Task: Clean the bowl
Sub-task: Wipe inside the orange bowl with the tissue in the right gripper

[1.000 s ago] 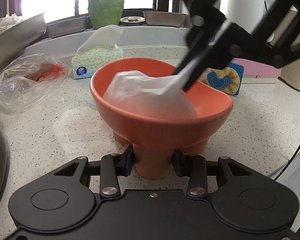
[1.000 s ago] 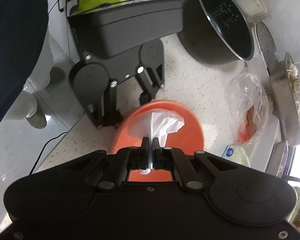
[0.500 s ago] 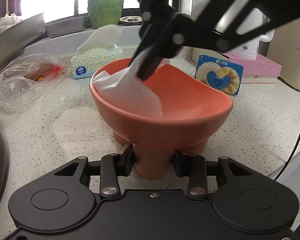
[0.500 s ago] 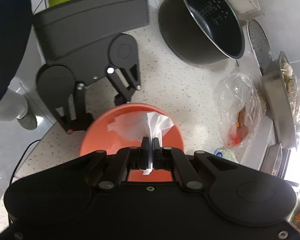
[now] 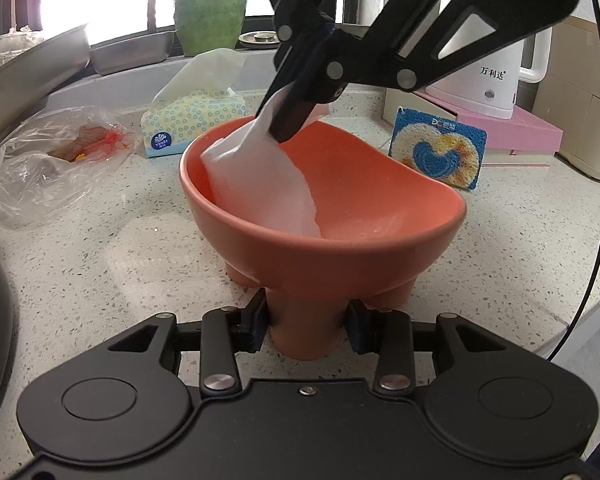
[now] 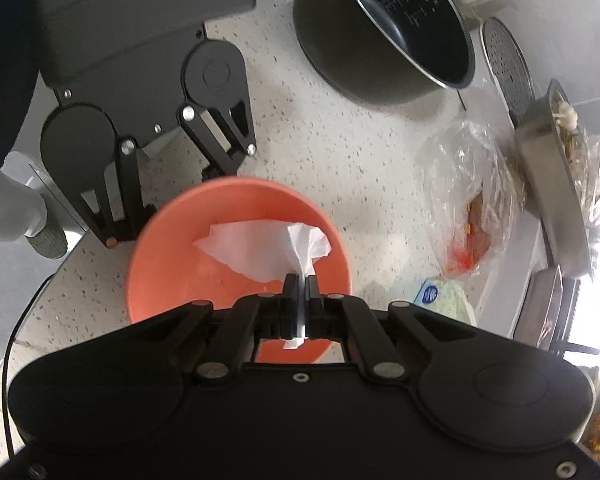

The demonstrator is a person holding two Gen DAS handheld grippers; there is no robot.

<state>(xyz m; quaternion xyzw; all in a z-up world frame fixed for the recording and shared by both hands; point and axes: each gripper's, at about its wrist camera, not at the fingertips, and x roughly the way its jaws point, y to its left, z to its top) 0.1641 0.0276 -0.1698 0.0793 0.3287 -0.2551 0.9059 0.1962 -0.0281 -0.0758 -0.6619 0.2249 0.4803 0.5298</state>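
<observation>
Both claws had work: the left gripper [image 5: 306,330] was clamped on a foot of the orange bowl [image 5: 340,256] at the counter's [image 5: 100,260] near edge. Reaching down from above, the right gripper [image 6: 300,282] pinched a white tissue [image 6: 260,248], which lay against the bowl's far left inner wall.

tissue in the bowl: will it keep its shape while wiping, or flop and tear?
Probably floppy: the tissue, pinched in the right gripper, drapes limp against the bowl wall. Likely very light, since a thin pinch carries it. It may tear or cling if wet: the bowl bottom shows what look like droplets, though that is hard to confirm.
</observation>
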